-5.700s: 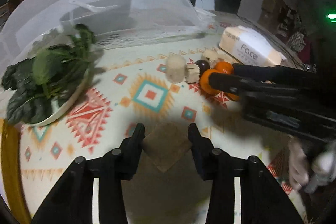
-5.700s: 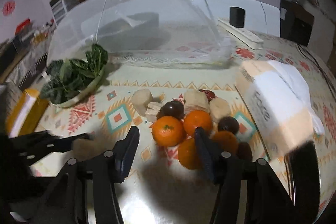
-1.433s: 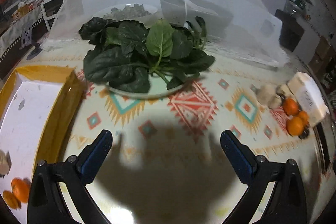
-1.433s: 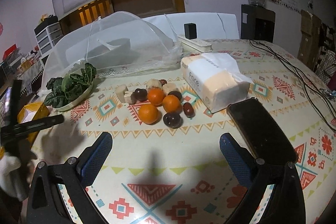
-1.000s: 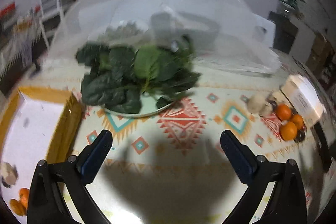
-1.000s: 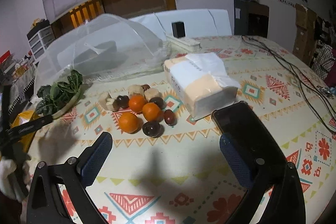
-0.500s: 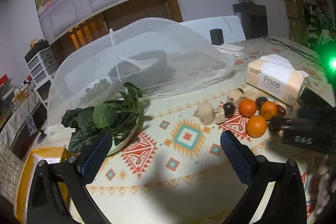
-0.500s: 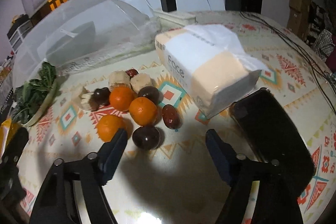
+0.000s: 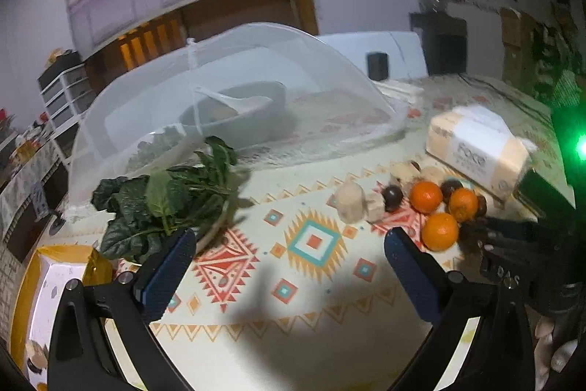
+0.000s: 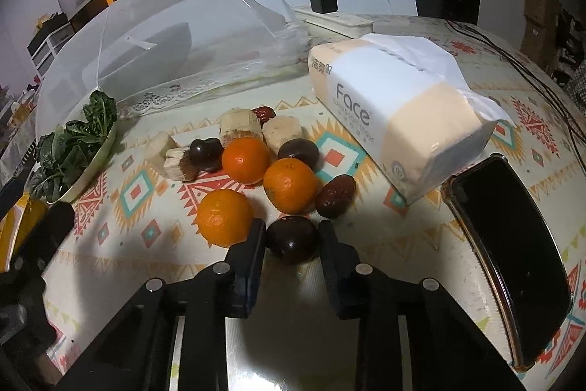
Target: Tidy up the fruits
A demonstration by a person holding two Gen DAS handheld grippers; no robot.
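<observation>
Patterned tablecloth [image 10: 421, 237], plum [image 10: 292, 239] between right tool [image 10: 289, 237] (tips)

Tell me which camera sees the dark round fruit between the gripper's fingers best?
The right wrist view. There the dark fruit sits big and close, right between the right gripper fingers. In the left wrist view that spot is blurry, mostly hidden behind the right gripper's black arm, beside an orange.

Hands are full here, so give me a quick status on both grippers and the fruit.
Right gripper closed around the dark plum, contact unclear. Left gripper open, empty, above the cloth. Orange touching the right gripper's left finger; may get nudged.
</observation>
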